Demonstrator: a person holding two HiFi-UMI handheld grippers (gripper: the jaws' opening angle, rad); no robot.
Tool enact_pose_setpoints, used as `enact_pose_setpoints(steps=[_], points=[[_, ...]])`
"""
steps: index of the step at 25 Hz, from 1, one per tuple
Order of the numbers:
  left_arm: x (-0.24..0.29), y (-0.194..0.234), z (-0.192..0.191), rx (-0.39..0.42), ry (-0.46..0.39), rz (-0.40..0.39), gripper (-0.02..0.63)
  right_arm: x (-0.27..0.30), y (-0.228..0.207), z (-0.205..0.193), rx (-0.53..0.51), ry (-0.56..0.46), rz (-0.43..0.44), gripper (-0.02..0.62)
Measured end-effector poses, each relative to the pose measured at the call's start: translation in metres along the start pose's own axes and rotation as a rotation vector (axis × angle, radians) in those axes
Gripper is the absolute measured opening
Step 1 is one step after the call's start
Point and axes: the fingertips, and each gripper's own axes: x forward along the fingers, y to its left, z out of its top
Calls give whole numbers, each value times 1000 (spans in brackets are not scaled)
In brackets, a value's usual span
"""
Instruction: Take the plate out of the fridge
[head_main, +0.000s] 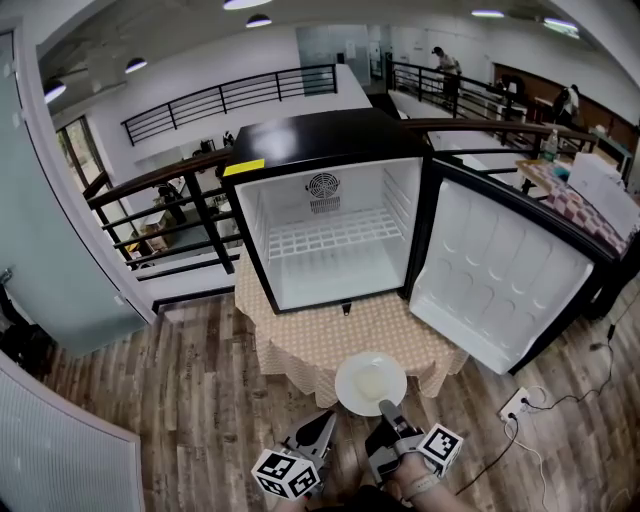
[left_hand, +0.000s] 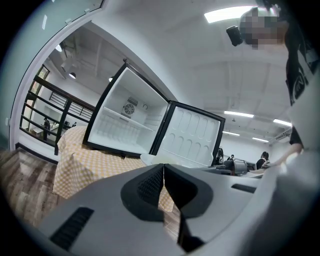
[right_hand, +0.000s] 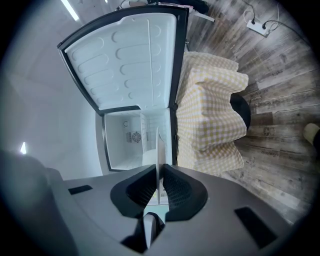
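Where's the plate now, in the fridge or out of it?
Out. The right hand-held gripper holds the plate by its rim in front of the open fridge.

Head view steeply down — all views share fridge (head_main: 330, 225)

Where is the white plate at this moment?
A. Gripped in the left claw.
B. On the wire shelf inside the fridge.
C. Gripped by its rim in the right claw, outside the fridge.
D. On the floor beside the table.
C: the right claw is shut on the rim of the plate, in front of the open fridge, whose wire shelf is bare.
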Motion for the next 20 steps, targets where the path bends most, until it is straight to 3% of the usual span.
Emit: enact_pose_setpoints(steps=[20], points=[[-42,2,-4,-13,-17,26,9,-14,3,-37,-11,31,1,51]])
